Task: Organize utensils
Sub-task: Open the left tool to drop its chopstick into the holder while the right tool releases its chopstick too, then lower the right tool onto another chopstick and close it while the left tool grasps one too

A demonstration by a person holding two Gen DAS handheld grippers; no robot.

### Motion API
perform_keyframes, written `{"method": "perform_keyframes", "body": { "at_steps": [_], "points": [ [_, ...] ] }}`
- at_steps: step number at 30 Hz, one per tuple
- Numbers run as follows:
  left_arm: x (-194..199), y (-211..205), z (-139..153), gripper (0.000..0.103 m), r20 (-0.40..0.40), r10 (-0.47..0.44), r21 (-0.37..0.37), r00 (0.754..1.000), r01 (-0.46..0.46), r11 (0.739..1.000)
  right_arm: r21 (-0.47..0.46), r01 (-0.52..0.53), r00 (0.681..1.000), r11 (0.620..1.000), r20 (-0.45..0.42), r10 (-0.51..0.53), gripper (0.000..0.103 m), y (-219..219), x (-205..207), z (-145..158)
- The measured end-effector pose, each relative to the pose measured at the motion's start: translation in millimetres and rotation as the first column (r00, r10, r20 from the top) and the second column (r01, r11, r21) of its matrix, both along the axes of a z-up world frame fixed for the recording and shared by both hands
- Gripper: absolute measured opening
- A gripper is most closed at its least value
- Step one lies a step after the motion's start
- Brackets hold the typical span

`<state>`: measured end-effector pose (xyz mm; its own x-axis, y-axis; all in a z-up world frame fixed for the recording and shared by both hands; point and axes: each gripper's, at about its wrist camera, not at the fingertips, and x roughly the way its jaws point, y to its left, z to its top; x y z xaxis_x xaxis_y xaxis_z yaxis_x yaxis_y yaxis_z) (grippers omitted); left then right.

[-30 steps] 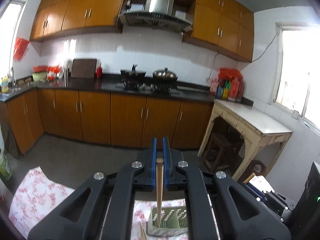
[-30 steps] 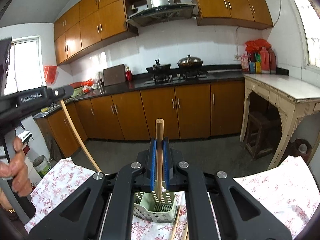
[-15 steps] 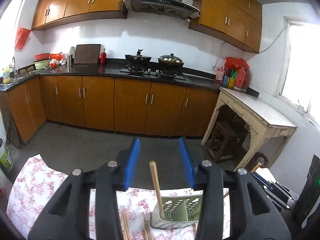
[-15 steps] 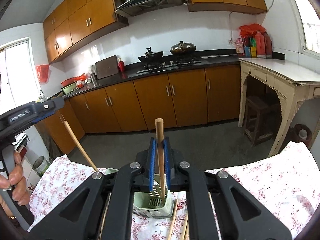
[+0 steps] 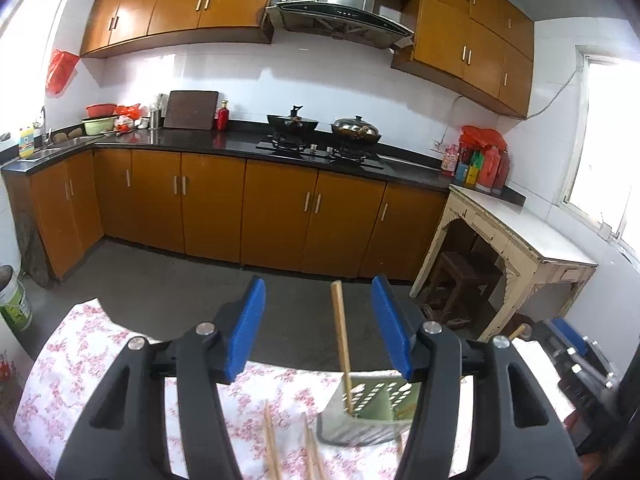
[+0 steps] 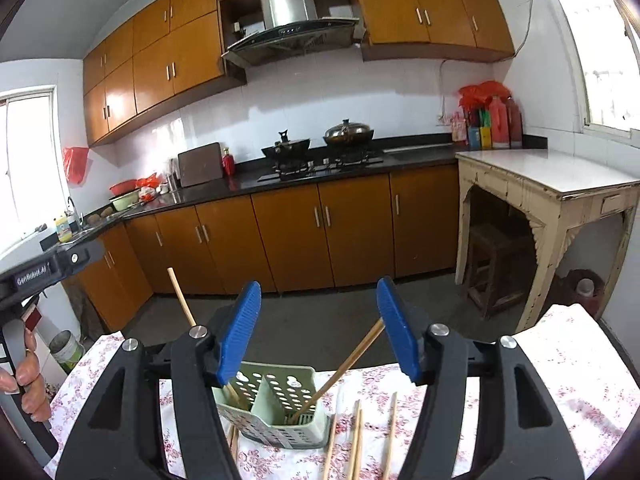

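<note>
A pale green perforated utensil holder [image 6: 276,404] with two compartments stands on the floral tablecloth [image 6: 560,368]. One wooden chopstick [image 6: 344,368] leans in its right compartment, another [image 6: 182,300] in the left. My right gripper [image 6: 318,332] is open just above the holder. In the left wrist view the holder [image 5: 368,412] sits low right with a chopstick [image 5: 341,340] standing in it. My left gripper [image 5: 318,328] is open around that chopstick without touching it.
Several loose chopsticks [image 6: 360,432] lie on the cloth right of the holder, and more [image 5: 288,448] show in the left wrist view. The left gripper's handle and a hand [image 6: 24,364] are at the left. Kitchen cabinets and a cream side table [image 6: 552,188] stand behind.
Both grippers have opened and let go of their chopsticks, which now stand in the holder. The left opened first, the right in the last half second.
</note>
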<state>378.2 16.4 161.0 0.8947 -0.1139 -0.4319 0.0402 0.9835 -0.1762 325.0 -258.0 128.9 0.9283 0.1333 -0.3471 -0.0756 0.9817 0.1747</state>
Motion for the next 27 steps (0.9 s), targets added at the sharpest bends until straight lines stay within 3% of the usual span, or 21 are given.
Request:
{"method": "perform_keyframes", "body": {
  "at_steps": [9,15,17,19,22,27],
  "points": [
    [-44.6,38.3,-43.3,0.058,-0.047,0.075,0.041,0.996,-0.073,0.996,-0.026,0.032,0.999,0.999,-0.031,-0.033,0.061,-22.6,-40.9,-25.3],
    [-73.5,55.9,-100.0,0.058,-0.121,0.114,0.071,0.986,-0.106,0.992,-0.046,0.052,0.988,0.998,-0.146,-0.059,0.061,-34.4,-52.1,-77.5],
    [-84.7,57.8,-123.9,0.058,-0.153,0.117,0.090,0.981,-0.104,0.991,-0.043,0.054,0.974,0.998,-0.216,-0.062,0.057,-37.0,-50.9,-104.7],
    [-93.3,56.8,-148.1,0.058,-0.196,0.108,0.106,0.975,-0.089,0.990,-0.037,0.046,0.952,0.998,-0.302,-0.055,0.044,-38.1,-47.6,-135.8],
    [-101.8,55.8,-182.8,0.057,-0.270,0.082,0.094,0.959,-0.058,0.994,-0.037,0.027,0.912,0.999,-0.409,-0.040,0.033,-34.4,-45.0,-175.6],
    [-107.9,55.2,-222.0,0.046,-0.363,0.038,0.061,0.931,-0.016,0.998,-0.071,0.013,0.862,0.997,-0.504,-0.047,0.032,-23.3,-44.4,-217.2]
  ]
}}
